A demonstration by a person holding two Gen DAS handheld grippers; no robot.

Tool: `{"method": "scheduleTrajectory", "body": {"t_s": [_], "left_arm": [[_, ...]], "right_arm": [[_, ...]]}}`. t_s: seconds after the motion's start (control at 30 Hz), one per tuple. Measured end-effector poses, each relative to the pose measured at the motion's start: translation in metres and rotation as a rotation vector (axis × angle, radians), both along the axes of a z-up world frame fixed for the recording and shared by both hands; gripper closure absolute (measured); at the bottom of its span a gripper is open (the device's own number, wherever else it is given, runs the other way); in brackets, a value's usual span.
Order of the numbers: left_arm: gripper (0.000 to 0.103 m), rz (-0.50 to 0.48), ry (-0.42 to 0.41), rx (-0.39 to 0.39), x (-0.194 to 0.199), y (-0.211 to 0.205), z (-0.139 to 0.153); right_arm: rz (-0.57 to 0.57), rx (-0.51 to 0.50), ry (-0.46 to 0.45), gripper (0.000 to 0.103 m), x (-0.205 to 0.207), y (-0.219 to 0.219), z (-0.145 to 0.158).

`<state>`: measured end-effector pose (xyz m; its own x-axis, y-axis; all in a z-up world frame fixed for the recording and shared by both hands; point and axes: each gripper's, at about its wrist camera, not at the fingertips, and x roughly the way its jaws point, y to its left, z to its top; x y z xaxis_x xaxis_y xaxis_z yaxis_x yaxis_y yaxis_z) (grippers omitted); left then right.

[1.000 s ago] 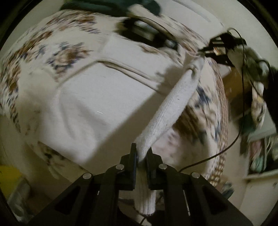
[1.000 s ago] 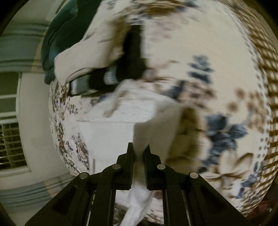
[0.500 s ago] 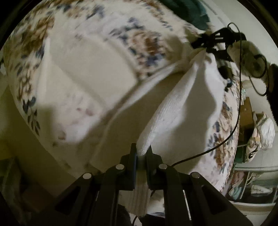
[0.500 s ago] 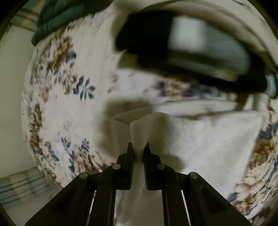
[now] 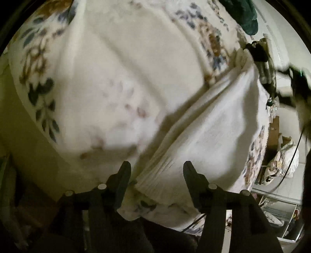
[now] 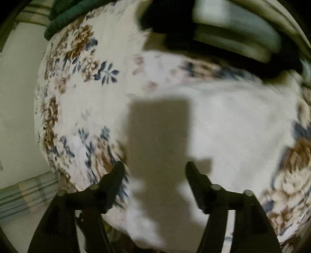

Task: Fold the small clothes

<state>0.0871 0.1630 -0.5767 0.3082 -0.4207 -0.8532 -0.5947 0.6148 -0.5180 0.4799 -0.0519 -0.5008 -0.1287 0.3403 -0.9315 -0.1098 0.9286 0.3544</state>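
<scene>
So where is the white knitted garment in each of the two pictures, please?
Left wrist view: the white knitted garment runs from the bottom centre up to the right, its near edge between the opening jaws of the left hand-held gripper, not gripped.
Right wrist view: the garment fills the centre and right, under the opening right hand-held gripper.
Shared landmark: the dark green cloth at the far edge of the floral bedcover.

Open floral bedspread (image 6: 77,109) fills the left half of the right wrist frame, flat and free to pass over. At upper right a stack of folded clothes (image 6: 233,35) blocks the way, with a dark green garment (image 6: 64,21) at upper left. The white knitted cloth (image 5: 213,136) lies spread at lower right in the left wrist view.
</scene>
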Motion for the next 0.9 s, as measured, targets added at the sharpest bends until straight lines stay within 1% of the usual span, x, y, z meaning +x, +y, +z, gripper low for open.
{"method": "scheduleTrajectory", "body": {"t_s": [0.1,0.13,0.17,0.23,0.27,0.33,0.37,0.4,0.43,0.47,0.53,0.57,0.6,0.63,0.67,0.7,0.73,0.77,0.83,0.87,0.9], "left_arm": [[0.047,-0.006,-0.046,0.007,0.026,0.005,0.014],[0.046,-0.012,-0.082,0.013,0.046,0.006,0.022],[0.044,-0.022,-0.108,0.015,0.059,0.008,0.024],[0.044,-0.055,-0.163,0.031,0.107,0.006,0.032],[0.044,-0.078,-0.203,0.038,0.137,0.003,0.038],[0.044,-0.135,-0.276,0.061,0.191,-0.006,0.049],[0.041,-0.173,-0.307,0.076,0.222,-0.013,0.052],[0.038,-0.207,-0.323,0.089,0.254,-0.02,0.052],[0.038,-0.228,-0.322,0.1,0.278,-0.024,0.05],[0.038,-0.254,-0.322,0.09,0.303,-0.03,0.045],[0.038,-0.3,-0.289,0.09,0.345,-0.041,0.029],[0.04,-0.319,-0.291,0.074,0.363,-0.046,0.021],[0.054,-0.325,-0.291,0.082,0.375,-0.049,0.015],[0.073,-0.332,-0.282,0.102,0.383,-0.051,0.01],[0.09,-0.349,-0.267,0.108,0.39,-0.052,0.004],[0.09,-0.354,-0.272,0.123,0.393,-0.051,0.003],[0.09,-0.352,-0.281,0.131,0.394,-0.049,0.004],[0.091,-0.361,-0.279,0.126,0.396,-0.047,0.002],[0.09,-0.377,-0.277,0.117,0.397,-0.044,0.0],[0.087,-0.388,-0.281,0.1,0.397,-0.043,0.001],[0.082,-0.394,-0.281,0.077,0.397,-0.042,0.001]], "right_arm": [[-0.082,0.014,0.009,0.029,-0.021,-0.062,0.002],[-0.116,0.019,0.01,0.028,-0.025,-0.081,-0.001],[-0.137,0.025,0.01,0.027,-0.027,-0.094,-0.003],[-0.197,0.042,0.009,0.026,-0.026,-0.13,-0.015],[-0.253,0.052,-0.001,0.026,-0.023,-0.15,-0.023],[-0.324,0.095,-0.014,0.026,-0.013,-0.175,-0.037],[-0.349,0.113,-0.022,0.026,-0.009,-0.181,-0.042],[-0.378,0.14,-0.029,0.026,-0.002,-0.19,-0.049],[-0.396,0.177,-0.03,0.026,0.007,-0.196,-0.057],[-0.407,0.202,-0.027,0.026,0.013,-0.198,-0.064],[-0.438,0.239,0.004,0.026,0.03,-0.202,-0.085],[-0.446,0.251,0.016,0.026,0.034,-0.202,-0.09],[-0.454,0.271,0.031,0.027,0.039,-0.201,-0.097],[-0.463,0.291,0.042,0.03,0.042,-0.2,-0.101],[-0.47,0.323,0.039,0.052,0.045,-0.199,-0.102],[-0.466,0.319,0.034,0.085,0.047,-0.197,-0.101],[-0.459,0.303,0.02,0.09,0.049,-0.197,-0.098],[-0.461,0.3,-0.002,0.092,0.051,-0.196,-0.094],[-0.462,0.252,-0.065,0.093,0.058,-0.198,-0.085],[-0.466,0.242,-0.065,0.093,0.061,-0.198,-0.085],[-0.465,0.236,-0.053,0.093,0.062,-0.199,-0.086]]}}
